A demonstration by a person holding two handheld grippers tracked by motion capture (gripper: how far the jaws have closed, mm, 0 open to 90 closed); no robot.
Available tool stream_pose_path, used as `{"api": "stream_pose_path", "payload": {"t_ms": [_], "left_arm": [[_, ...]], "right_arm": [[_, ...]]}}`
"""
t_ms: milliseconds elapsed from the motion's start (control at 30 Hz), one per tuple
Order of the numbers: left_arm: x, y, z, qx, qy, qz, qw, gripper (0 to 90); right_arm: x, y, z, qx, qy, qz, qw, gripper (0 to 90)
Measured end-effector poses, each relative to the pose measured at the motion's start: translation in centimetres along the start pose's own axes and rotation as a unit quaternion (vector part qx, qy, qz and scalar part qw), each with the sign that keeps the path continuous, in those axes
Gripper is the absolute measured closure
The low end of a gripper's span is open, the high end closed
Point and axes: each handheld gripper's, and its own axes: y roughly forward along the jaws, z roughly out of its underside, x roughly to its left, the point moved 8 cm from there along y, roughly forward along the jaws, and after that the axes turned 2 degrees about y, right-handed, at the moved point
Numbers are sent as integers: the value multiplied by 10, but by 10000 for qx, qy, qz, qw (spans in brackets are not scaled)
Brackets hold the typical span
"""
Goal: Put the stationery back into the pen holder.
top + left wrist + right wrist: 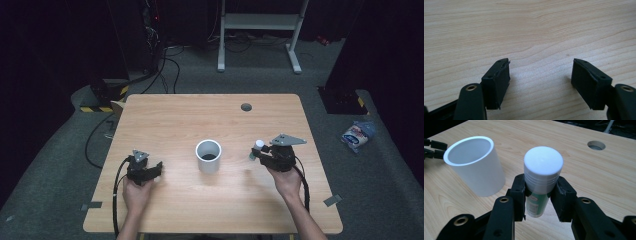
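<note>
A white cup [208, 156] [475, 165] stands upright in the middle of the wooden table [210, 115]. My right gripper [257, 152] [541, 195] is to the right of the cup, lifted off the table, shut on a small bottle [541, 180] [257, 148] with a white cap and a green label. In the right gripper view the bottle stands upright between the pads, the cup just to its left. My left gripper [159, 169] [540, 80] rests low over the table to the left of the cup, jaws open, nothing between them.
A round cable hole [246, 107] [596, 145] sits near the table's far edge. Beyond the table stand a white frame [260, 30] and cables on the floor. A white and blue package [357, 136] lies on the floor at the right.
</note>
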Motion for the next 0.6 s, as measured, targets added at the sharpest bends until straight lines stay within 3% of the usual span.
{"api": "stream_pose_path", "payload": {"t_ms": [67,600], "left_arm": [[0,0,0,-1,7,-2,10000,311],[0,0,0,0,3,7,10000,309]], "right_arm": [[4,0,-3,-31,-109,-46,9999,653],[25,3,-19,-108,-217,-375,9990,653]]}}
